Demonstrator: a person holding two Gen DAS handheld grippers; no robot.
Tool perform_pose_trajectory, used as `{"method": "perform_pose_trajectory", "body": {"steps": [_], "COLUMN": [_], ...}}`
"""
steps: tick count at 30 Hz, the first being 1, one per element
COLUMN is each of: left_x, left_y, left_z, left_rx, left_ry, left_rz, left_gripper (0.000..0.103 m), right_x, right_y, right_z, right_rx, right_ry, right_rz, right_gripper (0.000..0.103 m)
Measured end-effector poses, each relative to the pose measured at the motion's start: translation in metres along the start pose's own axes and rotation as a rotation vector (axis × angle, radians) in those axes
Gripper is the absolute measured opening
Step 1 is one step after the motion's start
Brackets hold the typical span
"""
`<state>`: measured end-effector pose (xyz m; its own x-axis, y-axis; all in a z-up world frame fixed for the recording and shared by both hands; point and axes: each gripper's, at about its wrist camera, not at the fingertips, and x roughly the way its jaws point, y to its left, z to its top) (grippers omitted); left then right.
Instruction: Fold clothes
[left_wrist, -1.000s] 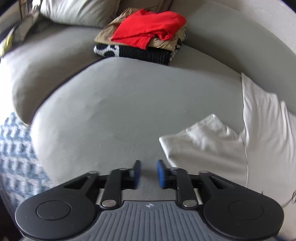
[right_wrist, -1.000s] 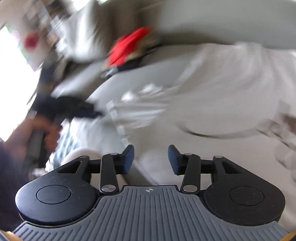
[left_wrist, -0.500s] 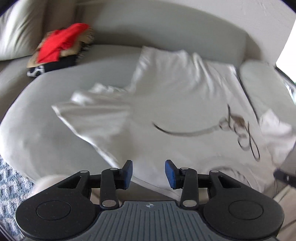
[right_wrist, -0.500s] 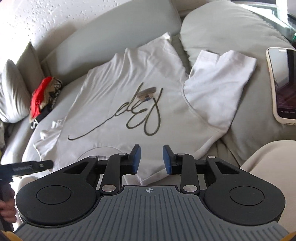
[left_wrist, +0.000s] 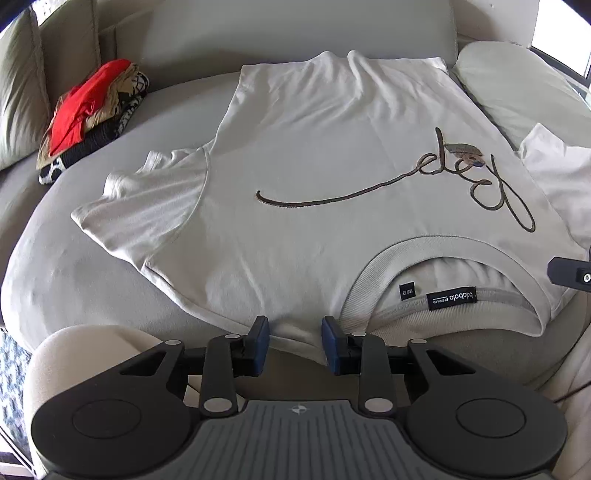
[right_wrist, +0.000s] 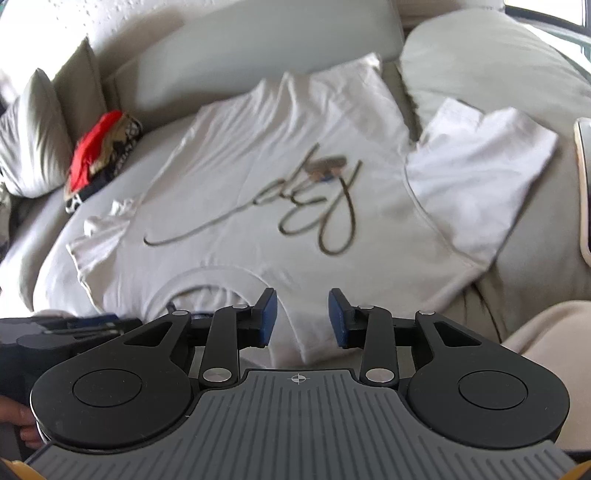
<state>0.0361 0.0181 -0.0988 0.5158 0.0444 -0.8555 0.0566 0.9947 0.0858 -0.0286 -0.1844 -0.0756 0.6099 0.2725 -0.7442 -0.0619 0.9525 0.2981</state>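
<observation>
Right now I have both grippers low over the near edge of the white T-shirt (left_wrist: 314, 147), which lies spread flat, front up, on the grey sofa seat (left_wrist: 74, 266), collar (left_wrist: 373, 273) toward me and hem at the backrest. My left gripper (left_wrist: 294, 345) is closing, its blue pads either side of the near shoulder edge just left of the collar, not yet pressing the cloth. My right gripper (right_wrist: 302, 319) is opening, jaws apart over the shoulder right of the collar, gripping nothing. Far left on the seat sits a pile of folded clothes (left_wrist: 88, 114), red on top, well apart from the shirt.
</observation>
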Motion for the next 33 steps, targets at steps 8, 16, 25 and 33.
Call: {"method": "perform_pose_trajectory", "body": {"steps": [8, 16, 25, 33], "left_x": [0.001, 0.001, -0.003, -0.018], "left_y": [0.002, 0.006, 0.01, 0.011], "left_z": [0.001, 0.002, 0.002, 0.009], "left_rx": [-0.025, -0.038, -0.065, -0.071], "left_ry": [0.005, 0.005, 0.009, -0.065], "left_rz": [-0.013, -0.029, -0.043, -0.055], "left_gripper": [0.029, 0.03, 0.032, 0.035], "right_x": [0.016, 0.013, 0.0, -0.003], "right_y": [0.003, -0.001, -0.009, -0.004], "right_z": [-0.004, -0.02, -0.023, -0.001], "right_rx": [-0.04, -0.064, 0.01, 0.009], "right_ry": [0.017, 0.089, 0.146, 0.064], "right_rz": [-0.043, -0.052, -0.046, -0.033], "right_gripper": [0.038, 0.036, 0.039, 0.039]}}
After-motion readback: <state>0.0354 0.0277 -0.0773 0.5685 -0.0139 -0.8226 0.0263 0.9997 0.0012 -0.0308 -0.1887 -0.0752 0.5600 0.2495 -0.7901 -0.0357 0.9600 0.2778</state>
